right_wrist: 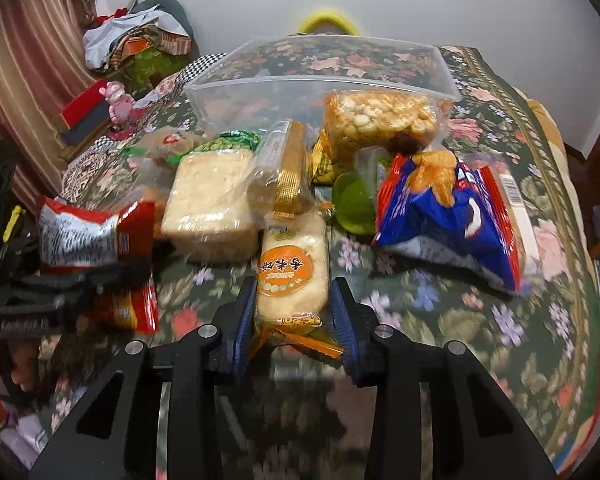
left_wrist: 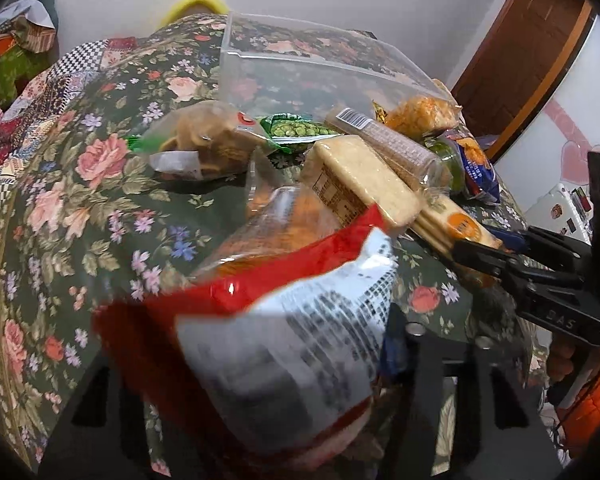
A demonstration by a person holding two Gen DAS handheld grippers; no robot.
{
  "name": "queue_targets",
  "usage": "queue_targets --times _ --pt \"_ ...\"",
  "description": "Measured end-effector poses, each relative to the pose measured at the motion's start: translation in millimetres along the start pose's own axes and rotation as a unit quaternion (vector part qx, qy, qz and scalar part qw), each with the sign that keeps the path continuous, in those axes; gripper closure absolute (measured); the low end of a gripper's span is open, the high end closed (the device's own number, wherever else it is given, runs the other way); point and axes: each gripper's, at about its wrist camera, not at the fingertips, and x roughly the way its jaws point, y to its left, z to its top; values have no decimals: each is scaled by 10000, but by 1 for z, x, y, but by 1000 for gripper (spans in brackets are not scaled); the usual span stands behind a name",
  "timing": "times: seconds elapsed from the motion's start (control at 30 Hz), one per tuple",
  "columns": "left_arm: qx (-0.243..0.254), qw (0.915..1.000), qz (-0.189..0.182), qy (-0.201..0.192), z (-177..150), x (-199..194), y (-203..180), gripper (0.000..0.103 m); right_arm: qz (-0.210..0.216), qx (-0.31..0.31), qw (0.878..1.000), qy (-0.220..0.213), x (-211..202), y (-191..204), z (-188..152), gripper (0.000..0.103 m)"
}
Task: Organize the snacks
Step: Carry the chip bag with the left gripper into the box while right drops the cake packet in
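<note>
While left gripper [right_wrist: 100, 280] holds red packet [right_wrist: 96, 228], right gripper [right_wrist: 296, 316] straddles rice cracker [right_wrist: 292, 272] — fingers apart

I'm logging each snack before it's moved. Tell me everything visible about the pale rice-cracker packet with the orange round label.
The clear-wrapped pale rice-cracker packet with an orange round label lies flat on the floral tablecloth, its crimped end toward the camera. The right gripper straddles it, blue pads either side, apparently not yet clamped.

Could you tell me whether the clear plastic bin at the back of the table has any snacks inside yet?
Empty: through the clear plastic bin only the floral tablecloth shows.
</note>
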Motion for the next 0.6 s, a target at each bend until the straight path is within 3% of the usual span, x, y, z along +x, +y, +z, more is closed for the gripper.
queue_targets --times 0.2,0.3,0.6 --pt "192 9995 84 -222 -9 -25 -7 57 -26 -120 9999 108 -20 4 -15 70" --pt "276 9992 53 -275 -10 -32 -12 71 -14 -207 9997 134 -25 8 -17 67" --pt "364 9982 177 -448 -5 -44 -15 79 39 -105 9999 109 -3 15 2 65"
